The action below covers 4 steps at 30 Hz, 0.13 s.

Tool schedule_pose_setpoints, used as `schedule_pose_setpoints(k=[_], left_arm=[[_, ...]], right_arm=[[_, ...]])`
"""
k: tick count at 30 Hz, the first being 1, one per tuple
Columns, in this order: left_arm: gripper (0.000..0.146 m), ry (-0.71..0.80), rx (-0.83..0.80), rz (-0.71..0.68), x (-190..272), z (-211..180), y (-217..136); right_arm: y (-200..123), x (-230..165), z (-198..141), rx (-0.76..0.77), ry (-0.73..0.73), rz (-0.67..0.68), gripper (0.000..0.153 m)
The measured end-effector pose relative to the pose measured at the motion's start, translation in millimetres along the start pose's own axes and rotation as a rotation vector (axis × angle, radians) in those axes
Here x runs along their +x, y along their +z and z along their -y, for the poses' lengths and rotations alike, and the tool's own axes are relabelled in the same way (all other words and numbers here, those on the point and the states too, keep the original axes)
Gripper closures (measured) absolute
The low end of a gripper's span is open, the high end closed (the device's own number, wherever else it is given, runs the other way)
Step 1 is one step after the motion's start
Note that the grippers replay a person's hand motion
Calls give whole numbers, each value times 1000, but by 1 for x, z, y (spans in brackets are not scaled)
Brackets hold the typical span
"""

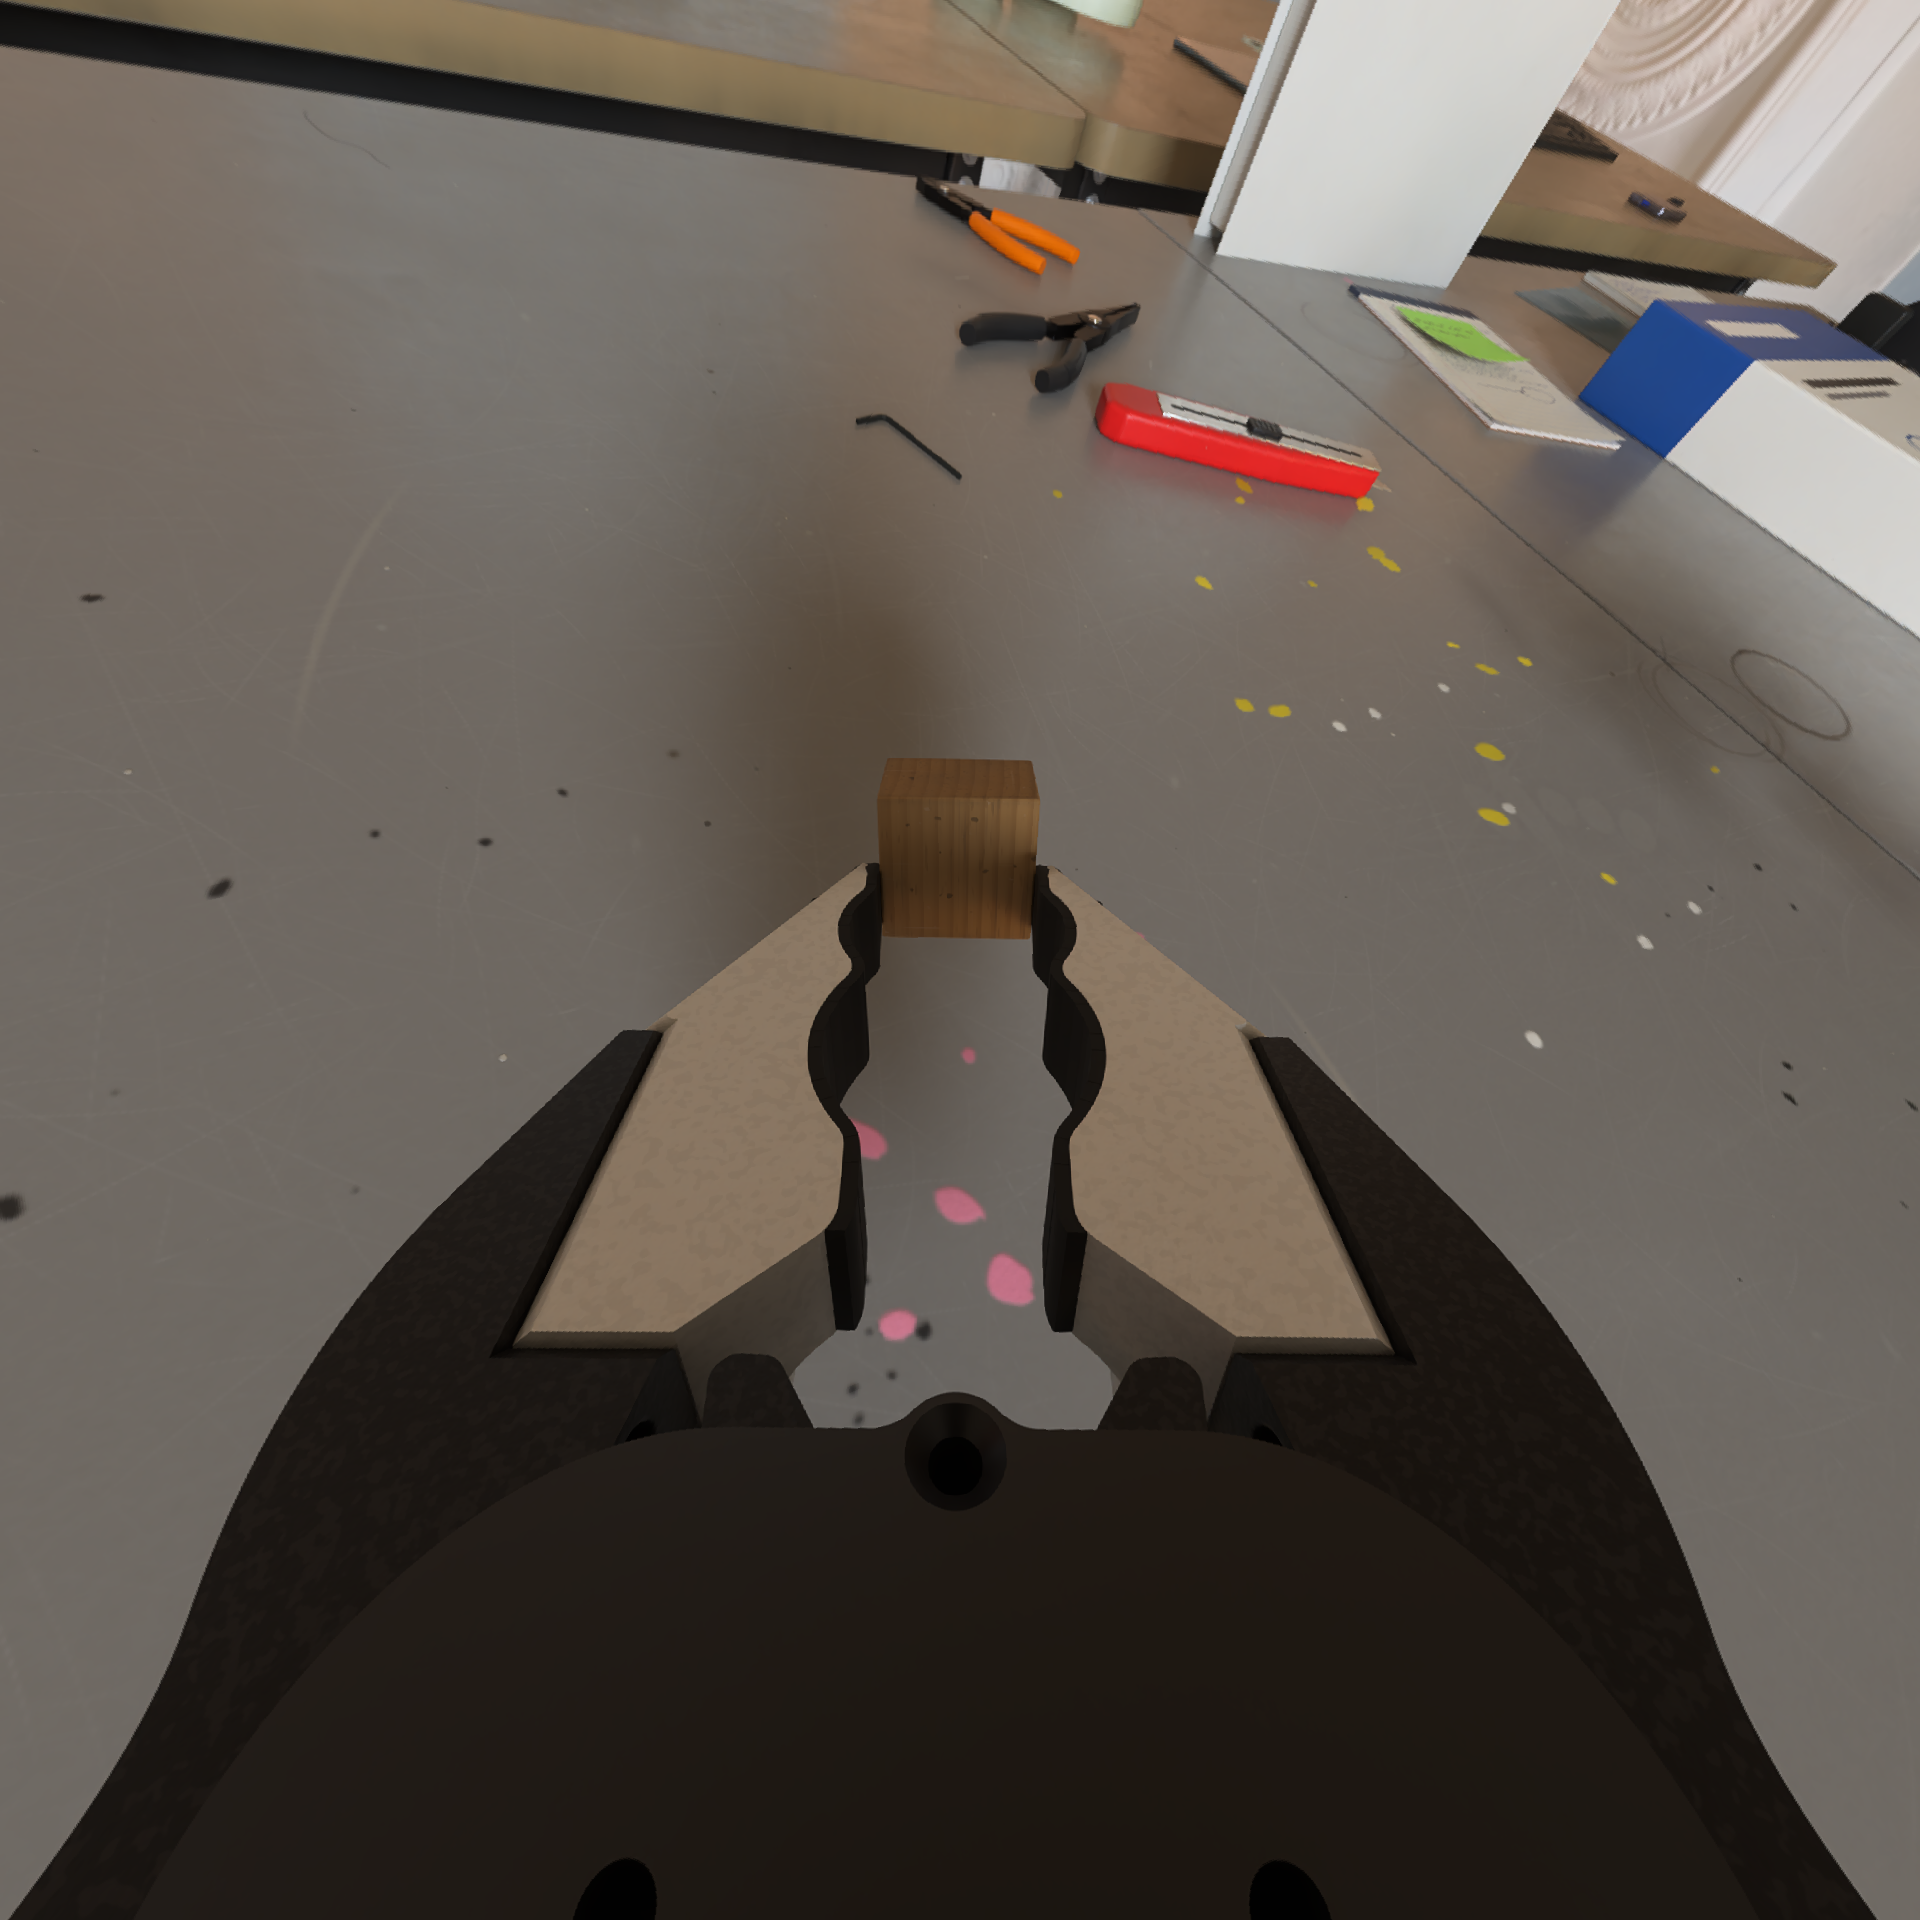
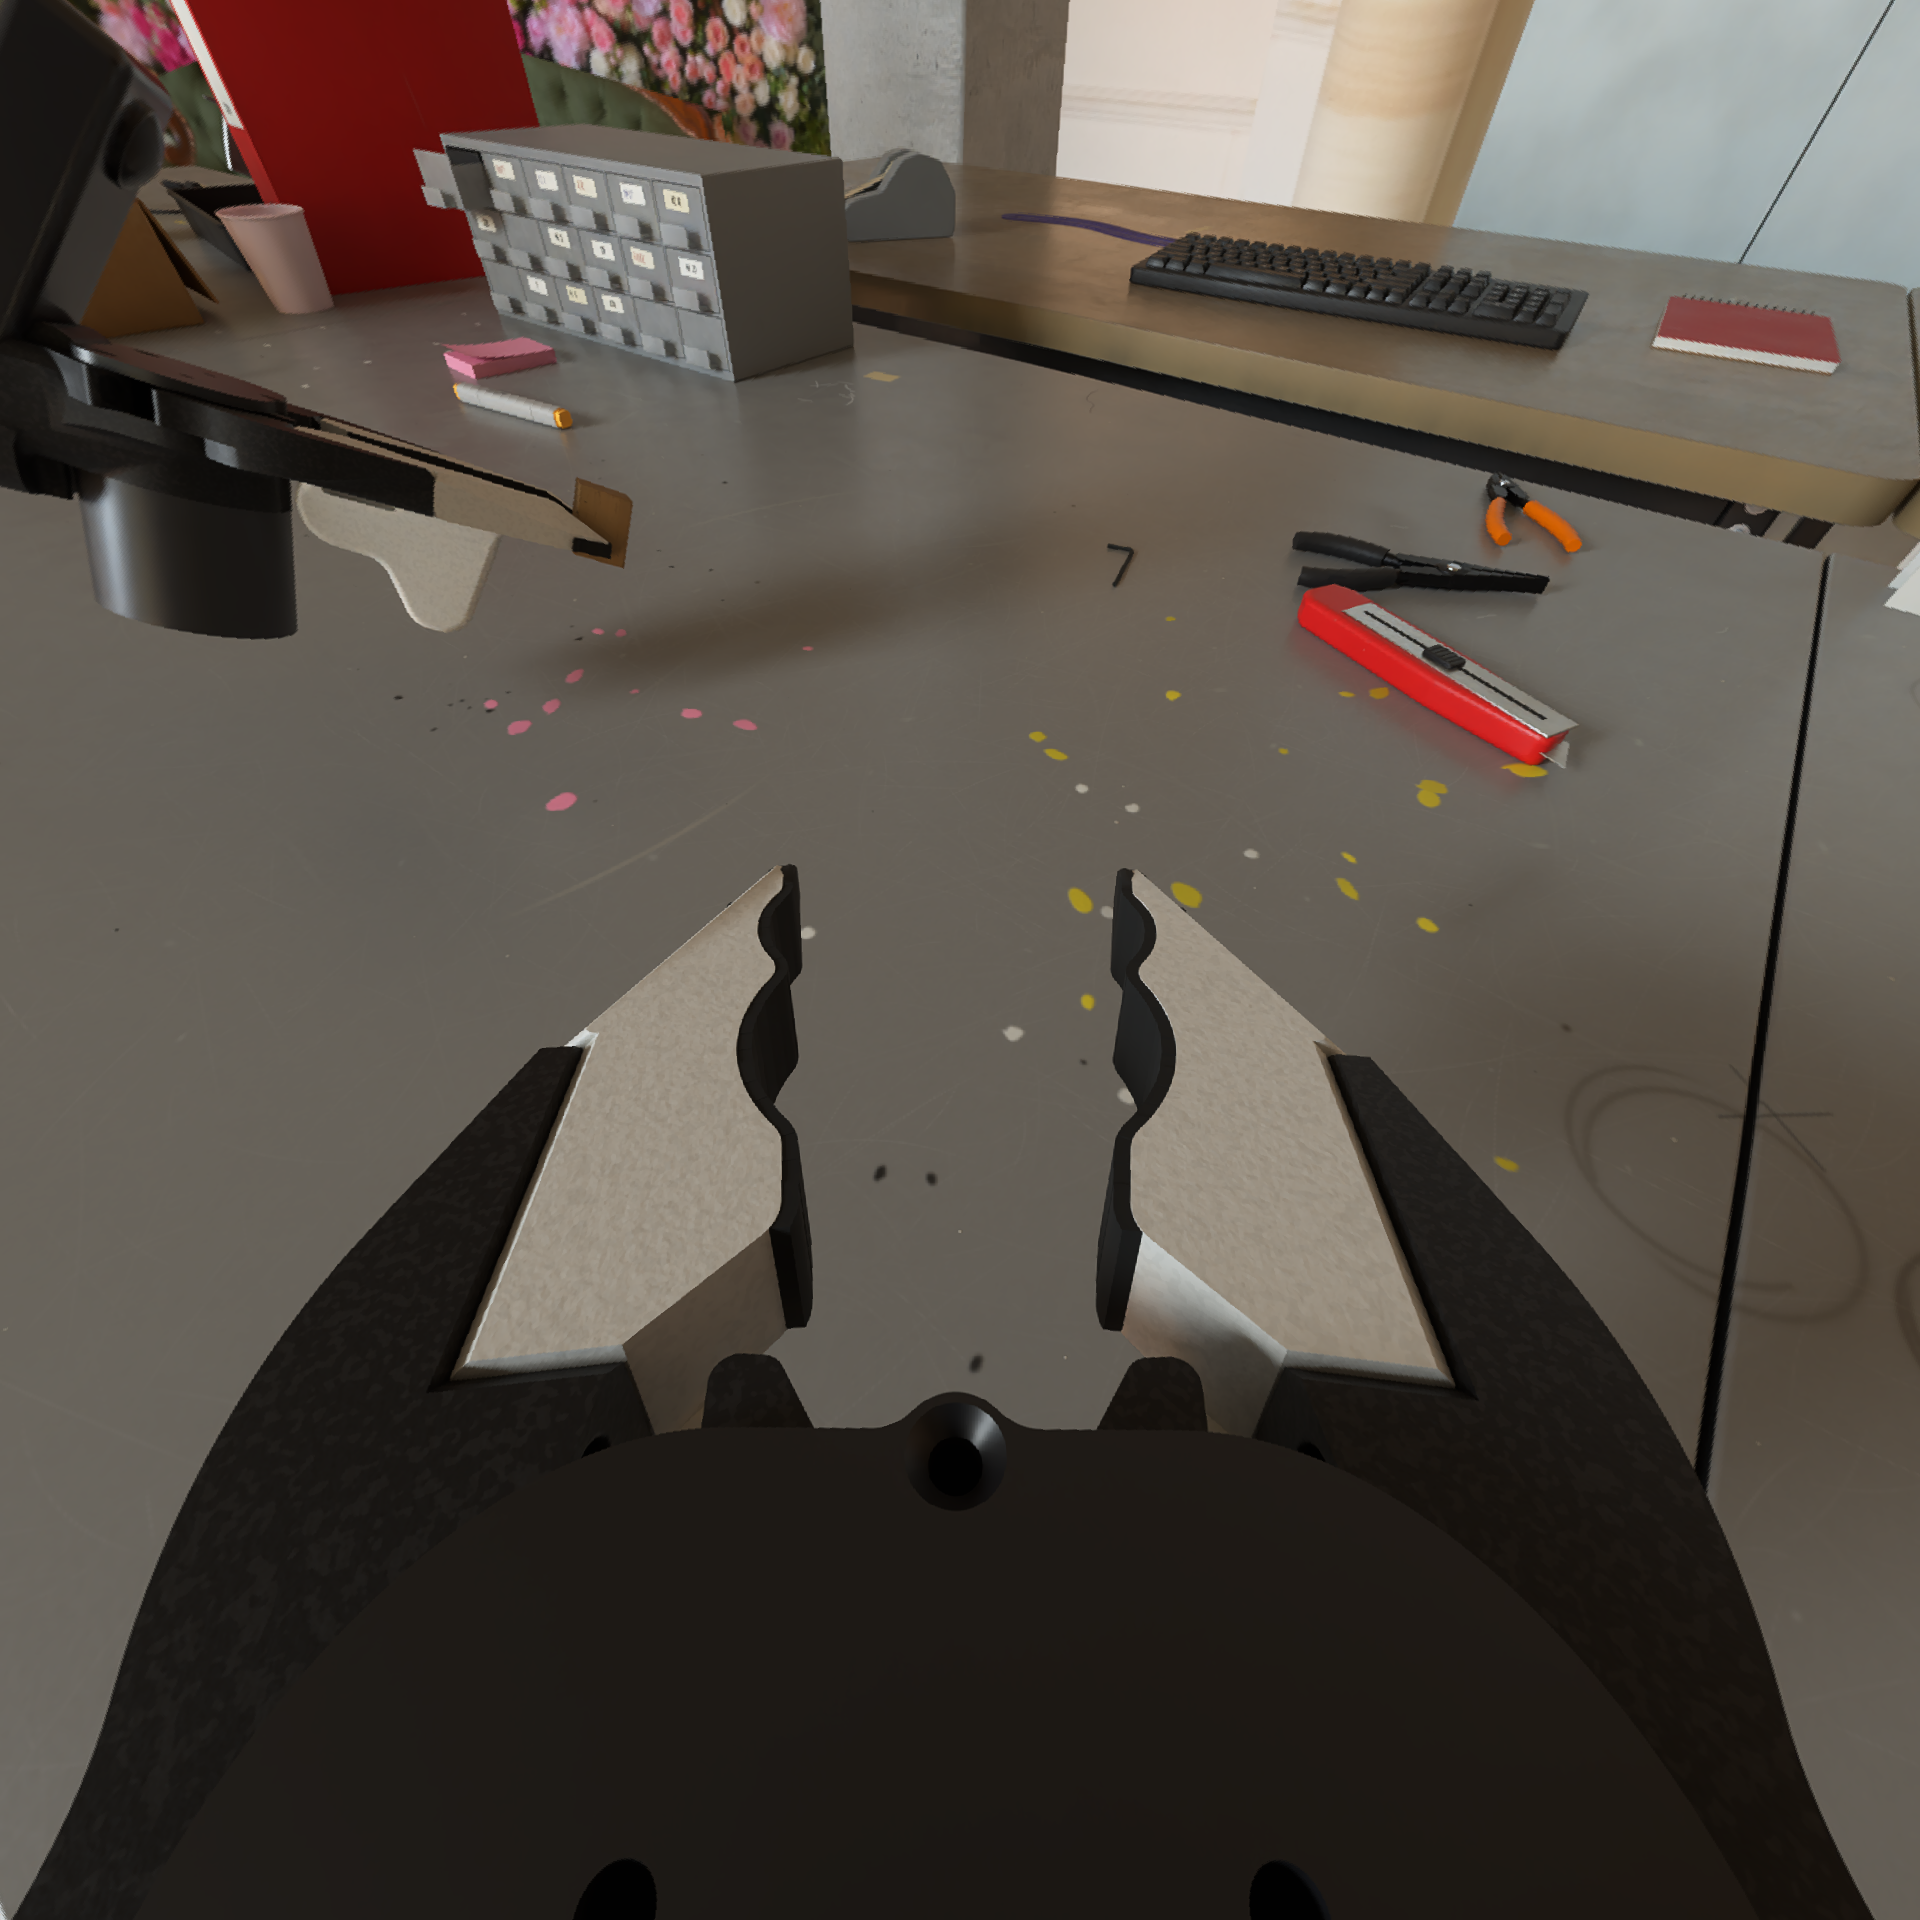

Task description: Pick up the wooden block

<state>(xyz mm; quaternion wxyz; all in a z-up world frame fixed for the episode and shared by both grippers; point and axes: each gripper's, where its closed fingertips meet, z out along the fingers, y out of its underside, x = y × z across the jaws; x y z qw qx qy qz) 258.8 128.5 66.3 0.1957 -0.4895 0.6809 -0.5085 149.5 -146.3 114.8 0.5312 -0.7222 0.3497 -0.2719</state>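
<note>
The wooden block (image 1: 957,847) is a small light-brown cube. My left gripper (image 1: 956,902) is shut on it, fingertips pressing its two sides, and holds it above the grey table (image 1: 416,623). In the right wrist view the left gripper (image 2: 594,532) shows at upper left, raised off the table with the block (image 2: 605,516) at its tips. My right gripper (image 2: 954,899) is open and empty, low over the table's middle, apart from the block.
A red utility knife (image 1: 1236,441), black pliers (image 1: 1049,335), orange-handled pliers (image 1: 997,223) and a hex key (image 1: 907,445) lie farther ahead. A blue and white box (image 1: 1756,395) stands right. A grey drawer cabinet (image 2: 649,244), pink cup (image 2: 278,256), marker (image 2: 511,404) and keyboard (image 2: 1356,286) stand behind.
</note>
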Motion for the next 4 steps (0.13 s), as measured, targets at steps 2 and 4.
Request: schedule_pose_setpoints(k=[2,4], left_arm=[[118,1,-15,-7,1,-2,1],[118,8,-27,-19,3,-3,3]], right_arm=[[0,-1,0,-1,-4,1,92],[0,-2,1,1,-6,2,92]])
